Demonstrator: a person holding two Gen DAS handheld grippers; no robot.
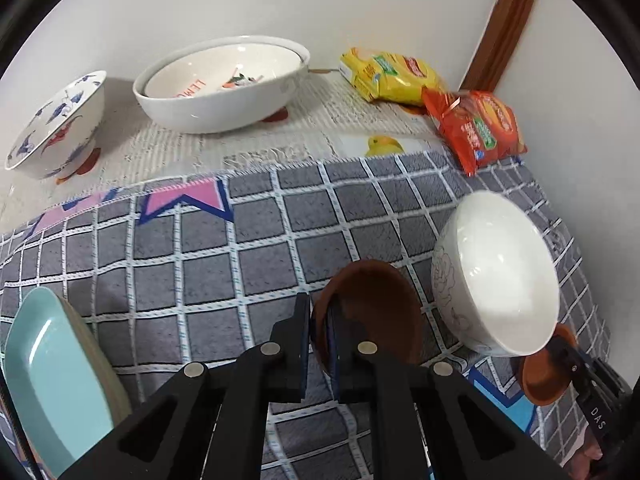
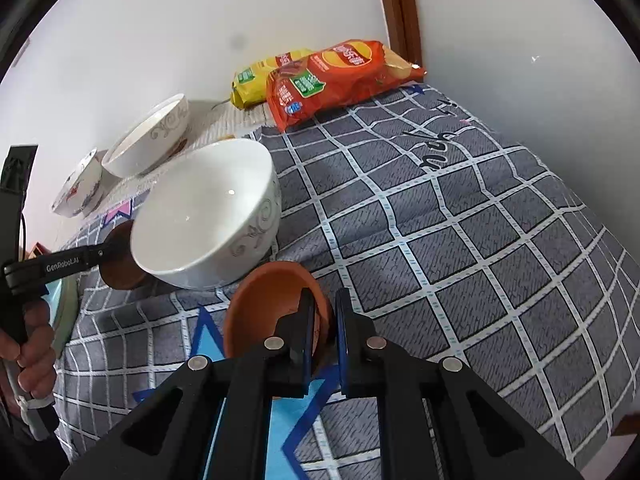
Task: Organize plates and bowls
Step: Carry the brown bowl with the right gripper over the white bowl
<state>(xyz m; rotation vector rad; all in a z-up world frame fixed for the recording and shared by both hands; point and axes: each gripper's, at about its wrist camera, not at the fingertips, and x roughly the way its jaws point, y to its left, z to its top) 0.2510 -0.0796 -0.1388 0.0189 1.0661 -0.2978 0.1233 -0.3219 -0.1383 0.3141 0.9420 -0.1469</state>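
My left gripper (image 1: pixel 320 312) is shut on the rim of a small brown dish (image 1: pixel 380 304), held just over the checked cloth. My right gripper (image 2: pixel 325 312) is shut on the rim of a second small brown dish (image 2: pixel 268 300); that dish also shows at the lower right of the left wrist view (image 1: pixel 542 380). A white bowl with a grey pattern (image 1: pixel 496 272) (image 2: pixel 208 208) stands between the two dishes. A large white bowl (image 1: pixel 224 84) (image 2: pixel 148 140) and a blue-and-red patterned bowl (image 1: pixel 56 124) (image 2: pixel 78 190) stand by the wall. A light blue plate (image 1: pixel 52 376) lies at the left.
A yellow snack bag (image 1: pixel 388 76) (image 2: pixel 256 80) and an orange snack bag (image 1: pixel 476 128) (image 2: pixel 336 76) lie in the far corner. The grey checked cloth (image 1: pixel 240 248) (image 2: pixel 460 220) covers the surface. White walls close the back and right sides.
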